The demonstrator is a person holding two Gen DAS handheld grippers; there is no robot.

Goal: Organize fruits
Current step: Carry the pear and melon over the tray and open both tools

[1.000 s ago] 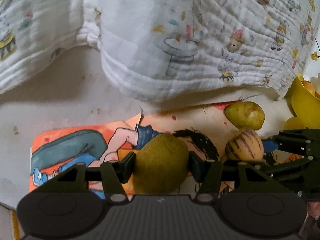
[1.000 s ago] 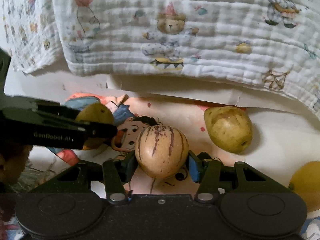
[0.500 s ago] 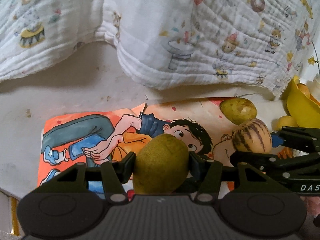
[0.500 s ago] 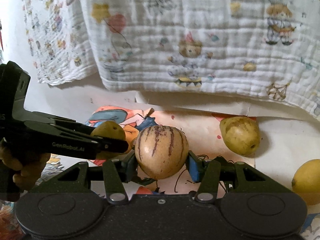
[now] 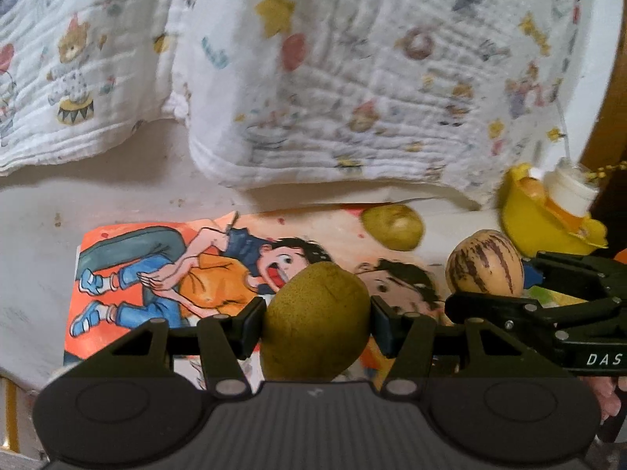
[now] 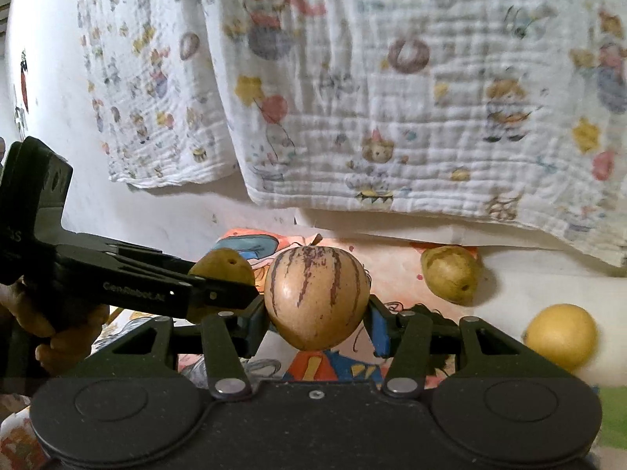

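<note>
Left wrist view shows the left gripper (image 5: 316,315) pinching a dull green-brown pear (image 5: 315,321), speckled and matte, its lower end cut off behind the gripper body. To the right, the right gripper (image 5: 486,274) clamps a tan pepino melon (image 5: 484,263) streaked with purple. In the right wrist view that pepino melon (image 6: 316,297) sits upright between the pads, both fruits held above the cartoon poster (image 5: 164,274). A second pear (image 6: 450,273) lies on the poster's far edge, a yellow lemon (image 6: 561,335) on the white surface well to its right. The printed muslin cloth (image 5: 333,78) is blurred, and the yellow bowl (image 5: 537,223) is partly hidden.
</note>
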